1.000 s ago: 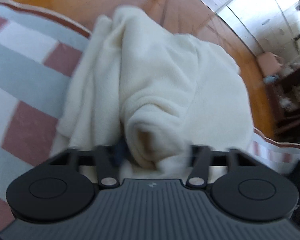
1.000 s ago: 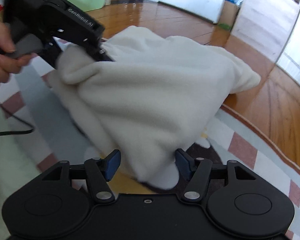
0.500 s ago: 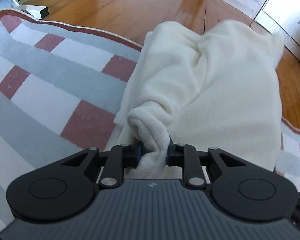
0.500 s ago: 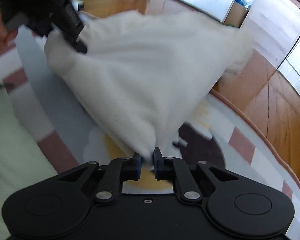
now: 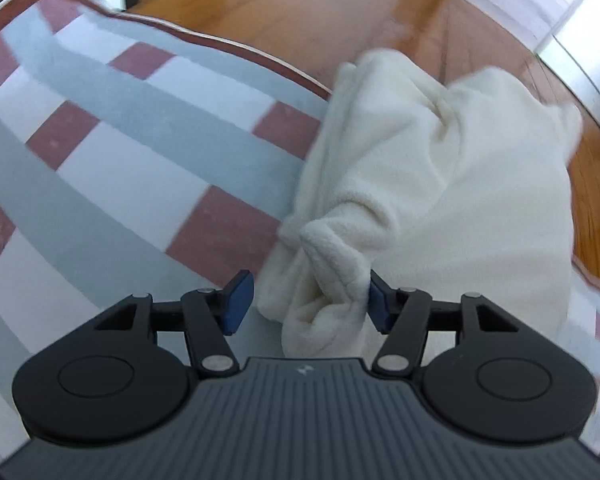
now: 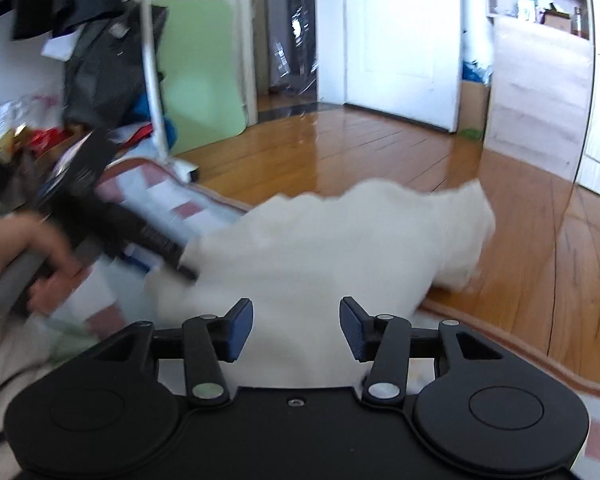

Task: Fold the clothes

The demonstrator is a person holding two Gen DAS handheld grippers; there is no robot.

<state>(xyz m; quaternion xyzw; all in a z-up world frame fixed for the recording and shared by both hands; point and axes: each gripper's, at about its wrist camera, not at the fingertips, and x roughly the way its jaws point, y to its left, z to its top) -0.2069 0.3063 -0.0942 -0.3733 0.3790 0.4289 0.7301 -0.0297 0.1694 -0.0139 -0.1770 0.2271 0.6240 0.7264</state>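
Both grippers are letting go. Left gripper [image 5: 311,300] jaws are opening; a bunched fleece corner sits between them, touching the right pad, clear of the left one. Right gripper [image 6: 296,328] jaws are opening too, spread over the cloth with nothing visibly pinched.

The cream fleece garment [image 5: 440,184] lies heaped at the edge of the striped rug [image 5: 120,168], its far end spilling onto the wood floor [image 6: 380,152].

To do this release well, I'd say: open fully, back straight out so no pad drags the corner, then re-grip flat edges rather than bunches.

Hard to read: the right view is motion-blurred, so the person's hand [image 6: 28,264] and the garment's outline are smeared. Sleeves, hem and collar can't be made out; the near edge hides behind both gripper bodies
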